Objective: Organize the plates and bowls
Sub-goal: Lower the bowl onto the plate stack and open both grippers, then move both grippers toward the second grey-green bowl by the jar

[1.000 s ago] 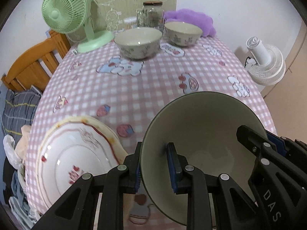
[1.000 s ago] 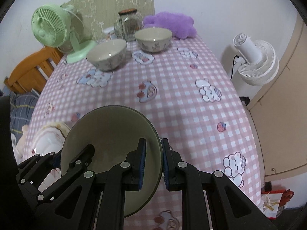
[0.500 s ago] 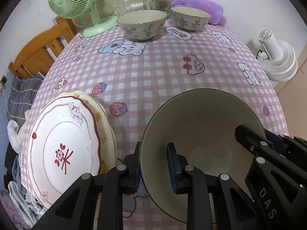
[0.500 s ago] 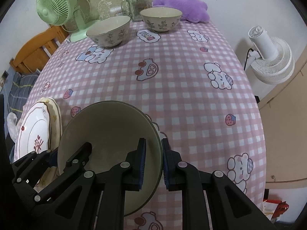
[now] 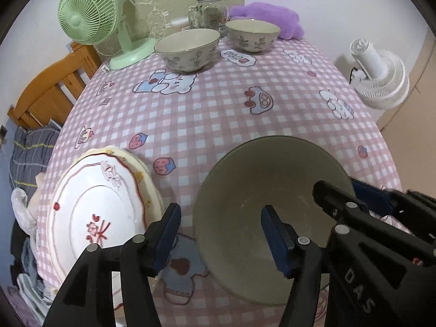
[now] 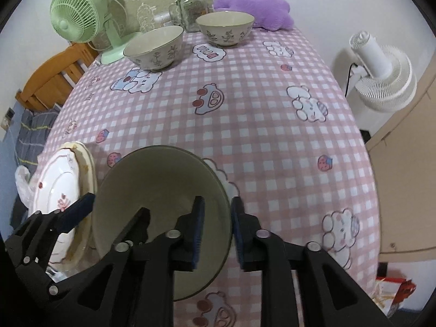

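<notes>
Large greenish bowl [image 5: 269, 209]: sits on the pink checked tablecloth [image 5: 218, 109] at the near edge, between the two tools. Its left rim stands between the pads of the left gripper [image 5: 220, 234]; its right rim stands between the pads of the right gripper [image 6: 215, 226].

Left gripper: jaws have just been opening and now stand wide, both pads clear of the rim. Released.

Right gripper: jaws have just been opening; a narrow gap shows on either side of the rim. Released.

Plates [image 5: 100, 218]: a stack just left of the bowl, a white plate with a red line and flower print on top, at least one cream plate under it; exact count cannot be told.

Patterned bowls: two, at the far end, the nearer [image 5: 188, 50] left of the farther [image 5: 252, 35], apart from each other.

Other items, one each: green fan [image 5: 90, 16], glass jar [image 5: 209, 9], purple plush [image 5: 275, 19], white fan [image 5: 381, 81] off the table to the right.

Left view only: plate faces in full. Right view only: a red packet [image 6: 395, 291] on the floor at lower right.
</notes>
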Demonstrator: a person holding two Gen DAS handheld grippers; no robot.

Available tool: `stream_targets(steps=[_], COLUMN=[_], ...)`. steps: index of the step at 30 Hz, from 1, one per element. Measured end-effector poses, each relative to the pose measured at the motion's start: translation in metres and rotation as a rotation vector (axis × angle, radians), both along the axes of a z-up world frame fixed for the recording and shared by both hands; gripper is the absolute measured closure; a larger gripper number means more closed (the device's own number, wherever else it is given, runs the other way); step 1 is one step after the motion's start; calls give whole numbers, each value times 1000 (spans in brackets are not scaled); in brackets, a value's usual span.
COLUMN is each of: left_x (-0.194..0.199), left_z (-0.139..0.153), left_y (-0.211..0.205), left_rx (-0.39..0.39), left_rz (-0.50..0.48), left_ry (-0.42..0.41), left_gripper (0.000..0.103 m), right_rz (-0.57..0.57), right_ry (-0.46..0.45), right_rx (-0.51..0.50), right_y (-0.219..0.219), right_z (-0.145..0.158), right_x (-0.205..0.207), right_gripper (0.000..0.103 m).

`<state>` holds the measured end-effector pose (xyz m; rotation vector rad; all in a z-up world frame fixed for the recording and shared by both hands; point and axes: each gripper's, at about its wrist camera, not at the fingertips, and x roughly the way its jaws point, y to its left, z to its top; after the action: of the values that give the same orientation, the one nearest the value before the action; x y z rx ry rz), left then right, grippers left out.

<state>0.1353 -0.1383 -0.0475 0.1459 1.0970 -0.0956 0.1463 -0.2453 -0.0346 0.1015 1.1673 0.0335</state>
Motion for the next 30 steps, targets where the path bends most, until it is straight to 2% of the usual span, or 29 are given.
stream_targets(steps=[3,6,11,19,23,30], left_x=[-4,-6,-8,2,11,34], left_z=[10,21,48,76,90,106], left_y=[8,13,28,47,51,50], left_rx=[-53,-86,-119,-143,-141,-121], left_rz=[-16,-39,-42,-47,-38,7], left_ry=[-7,-22,-83,-132,-154,-192], left_gripper=[32,27,19,19,19,19], right_rz=[-25,-40,-52,-73,-86,-33], right_ry=[-22,-54,-129,-193,-220,-271], right_rx=[17,-8,-41,-77,-51,-62], right_y=[1,7,18,37,41,43], right_z=[10,24,53,87,99,118], right_x=[-8,-14,-21,-18,-9,19], right_gripper=[48,40,35,33,33,33])
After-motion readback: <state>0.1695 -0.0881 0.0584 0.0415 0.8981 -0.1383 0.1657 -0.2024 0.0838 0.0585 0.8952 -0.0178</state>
